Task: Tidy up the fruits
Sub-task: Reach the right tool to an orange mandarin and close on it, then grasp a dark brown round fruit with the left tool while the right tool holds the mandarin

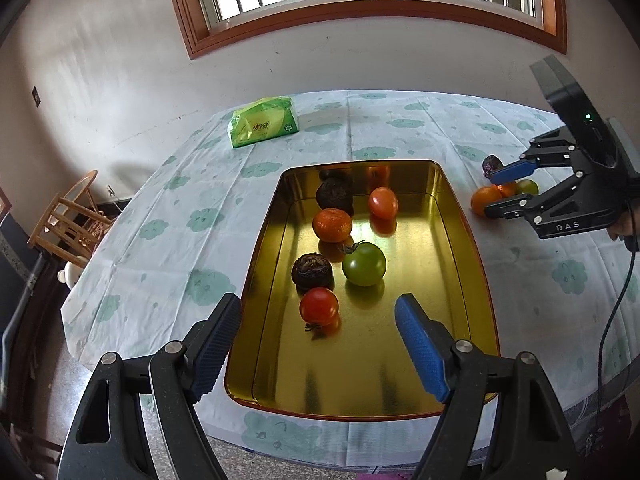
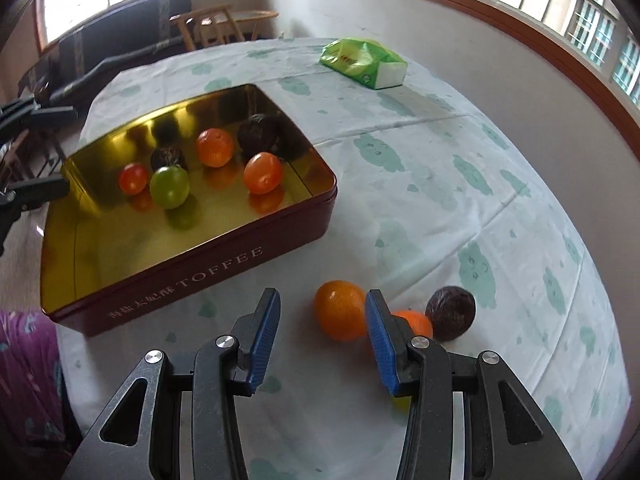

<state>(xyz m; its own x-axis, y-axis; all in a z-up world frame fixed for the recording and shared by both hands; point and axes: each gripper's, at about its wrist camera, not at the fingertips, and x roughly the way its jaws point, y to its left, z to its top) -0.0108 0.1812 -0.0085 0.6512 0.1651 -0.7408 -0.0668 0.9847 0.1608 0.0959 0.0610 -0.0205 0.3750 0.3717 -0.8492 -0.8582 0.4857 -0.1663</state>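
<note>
**Fruit sort: six in the tin, a small cluster still outside**

Progress: the toffee tin (image 2: 224, 248) sits on the counter (image 2: 460, 184) with six pieces inside: a red tomato (image 1: 319, 306), a green tomato (image 1: 364, 264), a mandarin (image 1: 332, 225), an orange-red tomato (image 1: 383, 202) and two dark wrinkled fruits (image 1: 312, 272) (image 1: 334, 195) (kind not clear; they look dried or overripe). Much of the tin floor is bare, so room is no constraint.

Remaining: a cluster on the cloth just beside the tin's long side. The right wrist view shows an orange (image 2: 340, 315), a smaller orange fruit (image 2: 414, 320) partly hidden behind a tong finger, and a dark round fruit (image 2: 451, 312), all close together. The left wrist view adds a greenish fruit (image 1: 527, 186) in the same group. At a guess, four pieces left, so a little over half done.

Tongs: the left tongs (image 1: 316, 344) hang spread wide over the near end of the tin, nothing between them. The right tongs (image 2: 322, 340) are parted and empty, poised above the cluster with the orange nearest the gap.

Appearance: skins glossy and intact; the gold lining mirrors each fruit. A green tissue pack (image 2: 362, 63) lies well apart.
</note>
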